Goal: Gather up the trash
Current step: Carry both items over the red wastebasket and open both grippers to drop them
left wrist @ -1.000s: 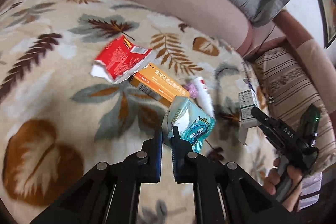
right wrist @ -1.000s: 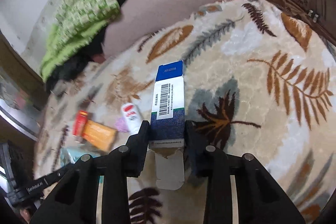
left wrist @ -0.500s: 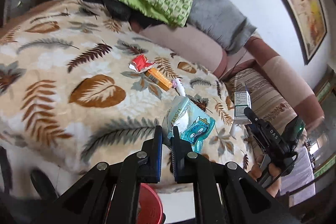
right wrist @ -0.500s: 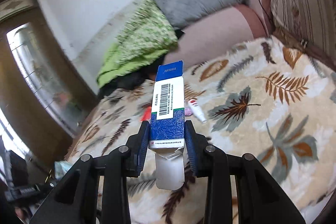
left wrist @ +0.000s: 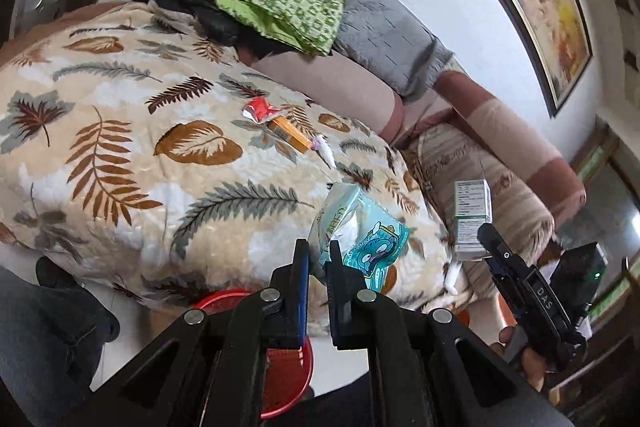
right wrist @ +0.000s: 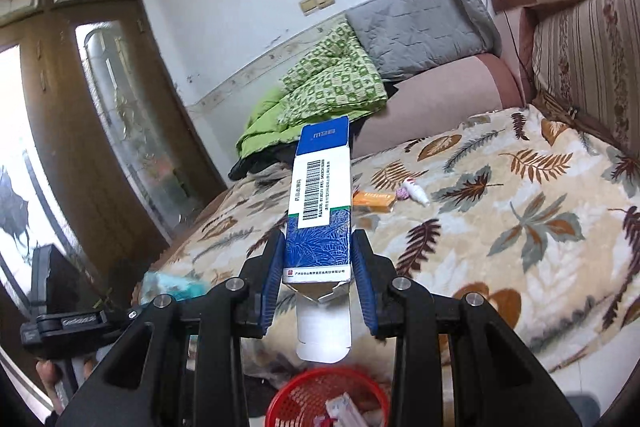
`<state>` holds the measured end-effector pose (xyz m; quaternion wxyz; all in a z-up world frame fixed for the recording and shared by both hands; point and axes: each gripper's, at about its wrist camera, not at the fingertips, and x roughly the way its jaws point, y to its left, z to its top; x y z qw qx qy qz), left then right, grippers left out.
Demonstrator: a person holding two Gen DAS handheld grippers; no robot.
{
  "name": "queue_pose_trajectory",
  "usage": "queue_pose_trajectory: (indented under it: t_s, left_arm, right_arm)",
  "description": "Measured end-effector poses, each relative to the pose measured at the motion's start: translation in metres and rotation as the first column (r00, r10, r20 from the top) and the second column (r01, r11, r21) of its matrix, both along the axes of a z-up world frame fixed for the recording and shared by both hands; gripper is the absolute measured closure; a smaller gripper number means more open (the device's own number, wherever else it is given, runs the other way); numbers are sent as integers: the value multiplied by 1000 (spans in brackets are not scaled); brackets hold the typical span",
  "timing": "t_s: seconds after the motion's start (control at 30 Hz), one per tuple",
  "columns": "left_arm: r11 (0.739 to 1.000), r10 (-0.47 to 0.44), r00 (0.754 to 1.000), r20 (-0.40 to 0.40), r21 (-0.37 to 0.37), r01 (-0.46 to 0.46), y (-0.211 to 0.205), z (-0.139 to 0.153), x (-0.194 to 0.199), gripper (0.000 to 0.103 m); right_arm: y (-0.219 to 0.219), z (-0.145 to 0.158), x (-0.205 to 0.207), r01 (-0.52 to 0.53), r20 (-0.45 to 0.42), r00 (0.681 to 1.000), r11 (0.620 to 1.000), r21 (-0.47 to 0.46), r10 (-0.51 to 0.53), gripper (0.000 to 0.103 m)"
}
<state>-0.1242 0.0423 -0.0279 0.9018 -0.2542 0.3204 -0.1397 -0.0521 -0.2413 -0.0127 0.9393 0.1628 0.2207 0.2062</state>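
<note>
Both grippers carry trash above the red basket (right wrist: 332, 397) on the floor beside the bed (left wrist: 120, 147). The right gripper (right wrist: 319, 259) clamps a blue carton (right wrist: 320, 203), long axis upright, almost directly over the basket. The left gripper (left wrist: 318, 267) pinches a teal wrapper (left wrist: 360, 231), the basket's rim below its fingers (left wrist: 300, 267).

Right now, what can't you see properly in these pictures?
- Red basket: cut off by the bottom edge in the right wrist view; mostly behind the left gripper in the left view.
- Red wrapper: print too small, left view.
- Teal packet: blurred in the right view.
</note>
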Motion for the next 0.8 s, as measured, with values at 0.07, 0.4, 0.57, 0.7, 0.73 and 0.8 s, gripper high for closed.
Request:
queue_pose_trajectory:
  t_s: [0.07,0.4,0.57,0.7,0.73,0.8]
  left_arm:
    - [1000,-14,1000,14,23,14,-4,2,-11,98]
    - [994,-77,996,40,78,74,-17,0,-42,97]
    - [991,-89,994,56,108,82,-21,2,-56,97]
    - [989,-101,993,53,113,95,-23,2,-65,97]
    - [989,-103,993,53,115,96,-24,1,-67,97]
    - [988,-109,993,51,120,102,-26,1,-71,97]
  right_arm:
    - [9,-1,-16,-19,-9,1000,1000,-9,19,70]
    - [34,-6,-66,-13,-62,998,998,-66,9,70]
    - [42,-10,-78,-2,-87,996,995,-102,-7,70]
    - [46,-12,-87,5,-101,995,992,-128,-18,70]
    - [47,-12,-88,7,-103,994,991,-133,-20,70]
    - [50,-13,-93,8,-107,994,988,-151,-24,70]
